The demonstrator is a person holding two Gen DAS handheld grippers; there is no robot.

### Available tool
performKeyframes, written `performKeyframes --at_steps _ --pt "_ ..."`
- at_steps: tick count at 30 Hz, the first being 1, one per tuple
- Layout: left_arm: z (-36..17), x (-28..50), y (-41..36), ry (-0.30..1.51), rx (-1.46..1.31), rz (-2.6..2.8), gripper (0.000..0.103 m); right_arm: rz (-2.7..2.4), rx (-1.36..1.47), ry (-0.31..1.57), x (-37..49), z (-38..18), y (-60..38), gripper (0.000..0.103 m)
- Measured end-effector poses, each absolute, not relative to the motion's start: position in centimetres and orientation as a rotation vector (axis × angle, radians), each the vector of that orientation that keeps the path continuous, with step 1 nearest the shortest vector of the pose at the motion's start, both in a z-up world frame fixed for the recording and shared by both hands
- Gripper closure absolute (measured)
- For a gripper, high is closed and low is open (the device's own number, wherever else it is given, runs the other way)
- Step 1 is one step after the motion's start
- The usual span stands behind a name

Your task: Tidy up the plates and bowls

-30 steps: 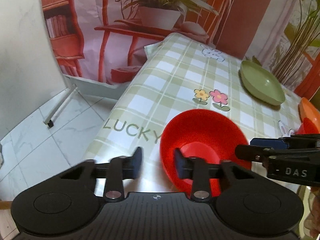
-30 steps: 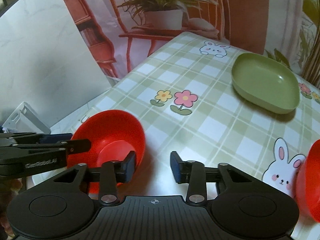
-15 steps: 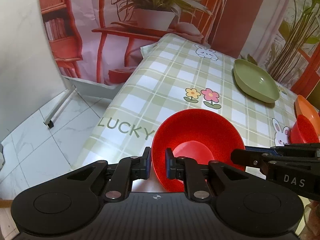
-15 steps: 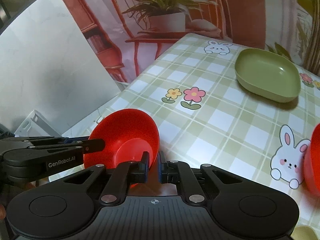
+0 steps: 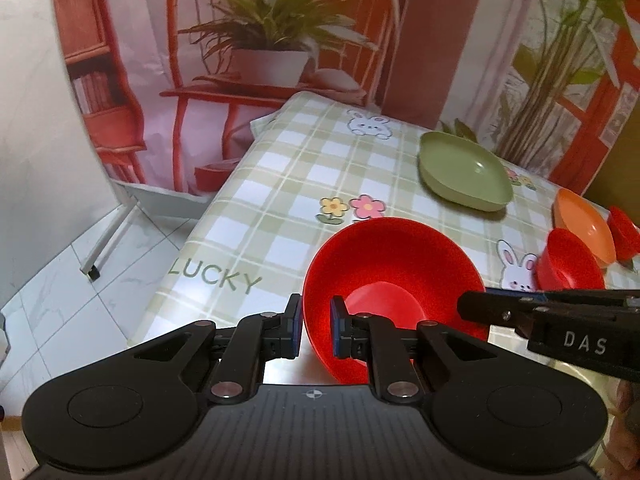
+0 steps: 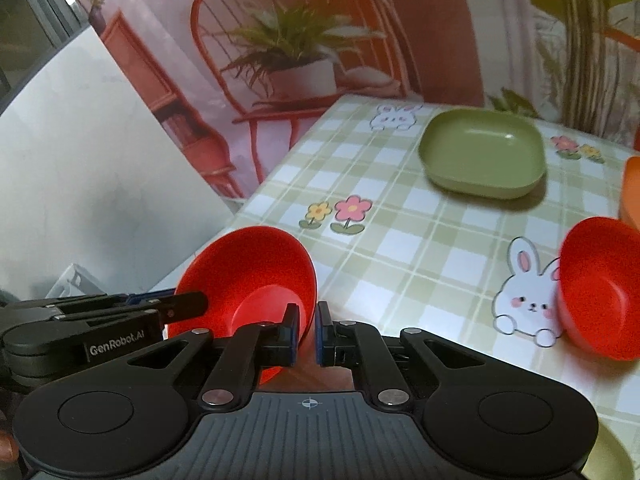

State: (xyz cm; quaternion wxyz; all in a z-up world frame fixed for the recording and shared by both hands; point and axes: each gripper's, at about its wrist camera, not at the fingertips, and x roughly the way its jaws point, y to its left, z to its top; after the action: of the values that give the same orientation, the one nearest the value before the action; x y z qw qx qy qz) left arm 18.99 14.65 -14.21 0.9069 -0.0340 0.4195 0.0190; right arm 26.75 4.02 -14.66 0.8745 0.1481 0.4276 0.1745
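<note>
Left wrist view
- Left gripper (image 5: 314, 330): clamped on the near-left rim of the red bowl (image 5: 394, 276), one pad outside the wall, one inside.
- Red bowl: tilted, mouth toward the camera, at the near edge of the table (image 5: 288, 184); cannot tell whether its underside touches the cloth.
- Right gripper (image 5: 470, 306): entering from the right, tip over the bowl's right rim; from here cannot tell how far closed.
- Green plate (image 5: 464, 170): beyond the red bowl, to the right, flat on the table, well apart from the bowl.
- Orange bowl (image 5: 584, 224): right of the red bowl, at the table's right side.
- Second red bowl (image 5: 568, 264): right of the held bowl, just in front of the orange bowl, partly behind the right gripper.
- Printed flowers (image 5: 350, 209): on the cloth just beyond the red bowl.
- "LUCKY" lettering (image 5: 216, 276): left of the red bowl, near the table edge.

Right wrist view
- Right gripper (image 6: 307, 334): pinched tight on the red bowl's (image 6: 248, 276) right rim, wall between the pads.
- Left gripper (image 6: 200, 304): reaching in from the left, tip at the bowl's left rim.
- Red bowl: tilted toward the camera at the table's (image 6: 420, 248) near-left corner.
- Green plate (image 6: 482, 154): beyond and right of the red bowl, flat on the table.
- Second red bowl (image 6: 598, 288): well right of the held bowl, beside the printed rabbit (image 6: 526, 294).
- Orange bowl (image 6: 632, 192): only an edge visible, beyond the second red bowl.
</note>
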Motion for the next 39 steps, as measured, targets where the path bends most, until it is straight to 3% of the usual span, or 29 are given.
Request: performKeyframes --at_steps 22,39 --pt "-9.4 18.4 4.3 0.789 0.020 -0.082 0.088 0.238 0.493 0.756 22.6 -11.7 -7.9 0.096" --pt "-11.0 21.4 -6.0 0.790 0.050 -0.238 0.087 0.044 0.573 0.704 21.0 -14.2 -18.8 0.095"
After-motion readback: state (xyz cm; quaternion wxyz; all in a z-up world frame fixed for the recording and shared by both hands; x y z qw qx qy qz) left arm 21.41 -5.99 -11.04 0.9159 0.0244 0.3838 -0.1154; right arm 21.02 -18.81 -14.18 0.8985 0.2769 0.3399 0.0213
